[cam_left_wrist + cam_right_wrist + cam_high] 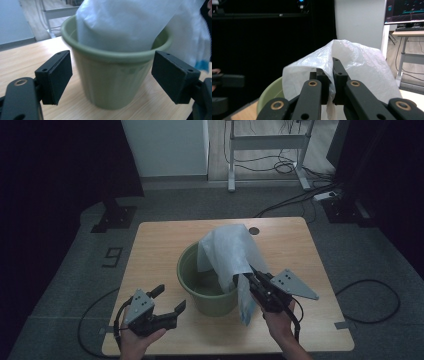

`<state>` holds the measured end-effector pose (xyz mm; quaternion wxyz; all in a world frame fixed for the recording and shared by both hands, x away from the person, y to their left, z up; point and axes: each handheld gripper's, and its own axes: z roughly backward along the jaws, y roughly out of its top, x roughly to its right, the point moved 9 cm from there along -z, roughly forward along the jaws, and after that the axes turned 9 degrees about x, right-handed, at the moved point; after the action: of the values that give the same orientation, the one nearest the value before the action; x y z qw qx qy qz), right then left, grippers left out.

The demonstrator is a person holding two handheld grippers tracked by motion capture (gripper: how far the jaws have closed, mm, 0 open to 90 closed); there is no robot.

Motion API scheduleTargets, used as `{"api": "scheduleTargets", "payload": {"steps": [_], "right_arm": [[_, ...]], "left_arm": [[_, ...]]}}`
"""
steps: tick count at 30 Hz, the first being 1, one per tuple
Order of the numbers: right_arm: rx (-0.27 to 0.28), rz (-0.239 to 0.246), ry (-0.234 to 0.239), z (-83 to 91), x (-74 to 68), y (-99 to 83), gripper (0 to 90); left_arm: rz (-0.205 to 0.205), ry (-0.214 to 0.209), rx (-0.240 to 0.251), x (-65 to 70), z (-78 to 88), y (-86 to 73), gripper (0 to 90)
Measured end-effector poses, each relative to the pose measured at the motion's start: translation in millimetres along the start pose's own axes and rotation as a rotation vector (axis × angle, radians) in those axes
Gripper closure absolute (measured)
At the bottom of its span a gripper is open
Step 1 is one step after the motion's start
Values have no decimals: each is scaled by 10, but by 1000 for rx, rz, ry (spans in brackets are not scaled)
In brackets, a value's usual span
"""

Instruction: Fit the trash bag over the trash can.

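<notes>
Pinching the thin white plastic bag [227,252] at its edge, my right gripper [256,281] holds it half inside the green bucket [210,297] on the surface [155,245]. It's limp, light, slippery; my left gripper [167,298], spread, should take the opposite rim.

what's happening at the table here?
A person is lining a green plastic bucket with a white plastic bag. The right gripper is shut on the bag's edge at the bucket's near right rim, and the bag stands bunched up out of the bucket. The left gripper is open, beside the bucket, holding nothing.
</notes>
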<state>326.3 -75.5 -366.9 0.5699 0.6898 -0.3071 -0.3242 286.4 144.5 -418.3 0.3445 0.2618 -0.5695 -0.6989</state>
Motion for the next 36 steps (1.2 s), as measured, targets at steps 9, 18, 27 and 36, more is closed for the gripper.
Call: {"api": "scheduleTargets", "payload": {"steps": [9,18,27,36], "right_arm": [[-64,39,71,-90,-246,-47,859],[-81,38,85,-165,-300,-129,859],[-85,35,90,-193,-298,-121,859],[-104,50,101,-226,-319,-162,852]], "left_arm": [[-24,-14,10,170,-196,74,176],[5,59,86,105,-266,129,178],[-6,64,120,156,-295,188,175],[-58,31,116,411,-543,295,211]]}}
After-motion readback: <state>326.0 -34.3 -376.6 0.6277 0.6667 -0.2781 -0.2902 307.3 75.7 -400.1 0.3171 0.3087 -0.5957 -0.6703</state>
